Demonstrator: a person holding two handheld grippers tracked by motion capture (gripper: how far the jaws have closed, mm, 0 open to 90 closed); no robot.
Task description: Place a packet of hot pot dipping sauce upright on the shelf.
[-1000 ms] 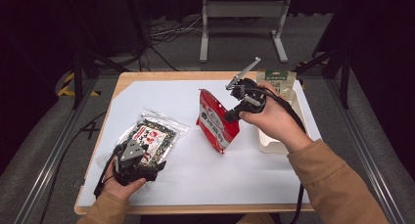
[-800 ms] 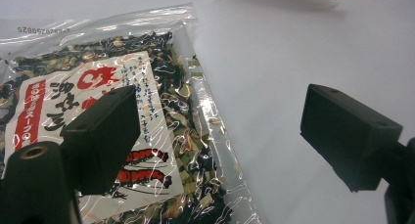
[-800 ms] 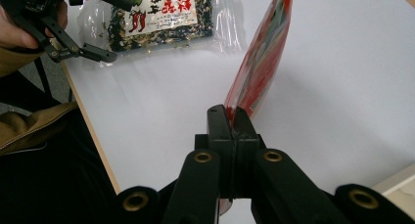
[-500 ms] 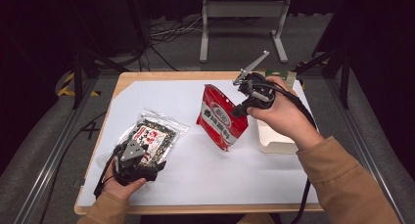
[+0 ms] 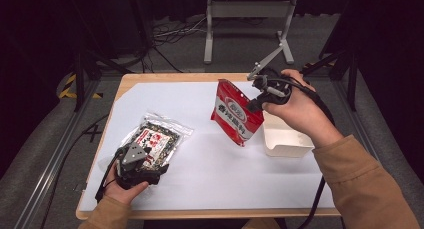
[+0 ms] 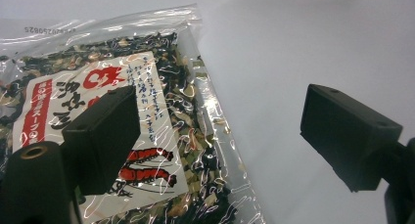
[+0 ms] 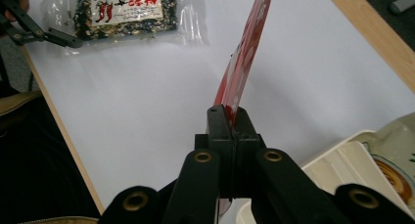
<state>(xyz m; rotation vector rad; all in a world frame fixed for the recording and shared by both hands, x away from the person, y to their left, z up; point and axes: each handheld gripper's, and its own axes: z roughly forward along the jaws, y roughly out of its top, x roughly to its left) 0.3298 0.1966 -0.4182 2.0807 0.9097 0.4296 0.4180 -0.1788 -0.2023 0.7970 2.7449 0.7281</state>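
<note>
Left gripper view: clear seaweed packet (image 6: 137, 136), edge print "0528052".

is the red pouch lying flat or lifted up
Lifted. The right gripper is shut on the red pouch's edge, holding it off the table; it hangs tilted beside the white tray.

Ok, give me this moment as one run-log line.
right gripper: shut on red pouch, lifted beside white tray | left gripper: open over clear seaweed bag | table: white sheet
</note>
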